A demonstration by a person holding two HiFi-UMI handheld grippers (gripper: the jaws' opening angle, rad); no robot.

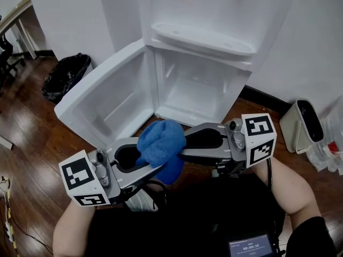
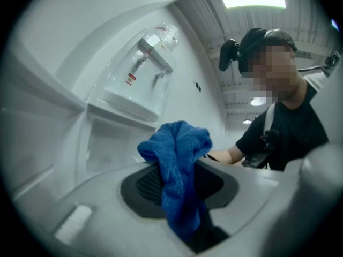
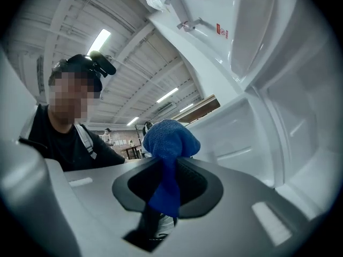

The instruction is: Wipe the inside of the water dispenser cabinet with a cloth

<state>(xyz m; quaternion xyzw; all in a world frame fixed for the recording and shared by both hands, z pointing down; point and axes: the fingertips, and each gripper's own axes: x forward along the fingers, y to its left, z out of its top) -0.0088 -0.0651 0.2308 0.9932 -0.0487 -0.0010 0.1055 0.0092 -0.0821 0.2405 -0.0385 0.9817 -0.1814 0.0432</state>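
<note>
A blue cloth (image 1: 161,142) is bunched up between my two grippers, low in front of the white water dispenser. My left gripper (image 1: 153,165) comes in from the lower left and is shut on the blue cloth (image 2: 179,165), which stands up between its jaws. Reaching in from the right, my right gripper (image 1: 182,151) has its jaws pinched on the same cloth (image 3: 167,143), with a tail hanging below. The dispenser's lower cabinet (image 1: 201,84) stands open beyond the grippers, bare white inside. Its door (image 1: 104,100) is swung out to the left.
A black bin bag (image 1: 67,74) sits on the wooden floor left of the door. To the right, a white bin (image 1: 303,125) stands by the wall. The dispenser's drip tray (image 1: 203,36) juts out above the cabinet. A small screen (image 1: 251,246) hangs at my chest.
</note>
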